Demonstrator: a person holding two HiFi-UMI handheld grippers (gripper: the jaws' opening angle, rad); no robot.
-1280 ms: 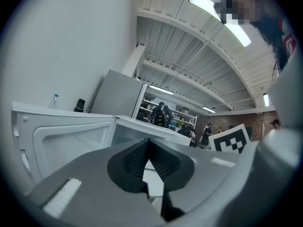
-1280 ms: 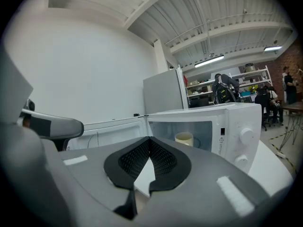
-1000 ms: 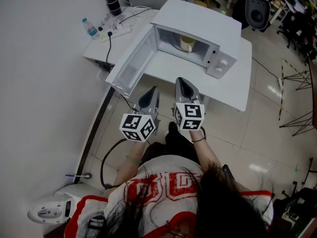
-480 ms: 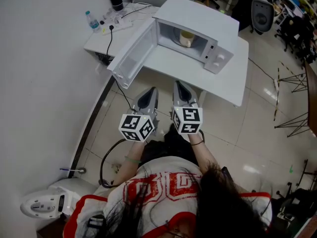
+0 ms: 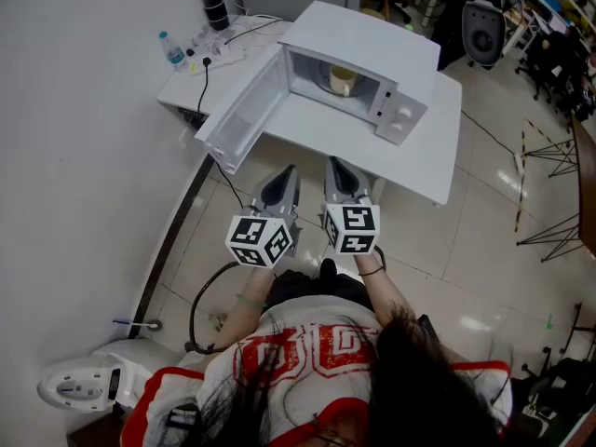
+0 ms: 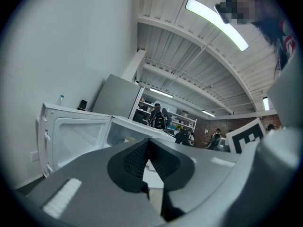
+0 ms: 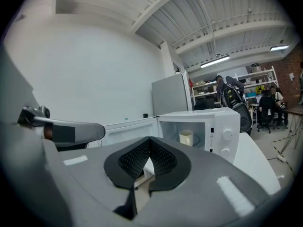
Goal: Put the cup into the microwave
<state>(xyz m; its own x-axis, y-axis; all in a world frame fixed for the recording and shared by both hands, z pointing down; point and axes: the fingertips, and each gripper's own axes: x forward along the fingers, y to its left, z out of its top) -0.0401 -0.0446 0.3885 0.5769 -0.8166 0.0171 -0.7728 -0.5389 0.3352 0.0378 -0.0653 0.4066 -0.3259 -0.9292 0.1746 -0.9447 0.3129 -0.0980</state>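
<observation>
Head view: cup [image 5: 342,80] inside microwave [image 5: 372,35]

White table [image 5: 414,166], pale tiled floor [image 5: 470,250]

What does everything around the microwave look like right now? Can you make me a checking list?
Surface: white table, carries the microwave.
Job's things: cup inside microwave; door open.
Clutter: bottle, dark canister, by the wall.
Grippers: left hand-held gripper and right hand-held gripper shut, empty, short of the table.
Cables: power strip with cord; floor cable loops.
Surroundings: chair, people far back.
</observation>
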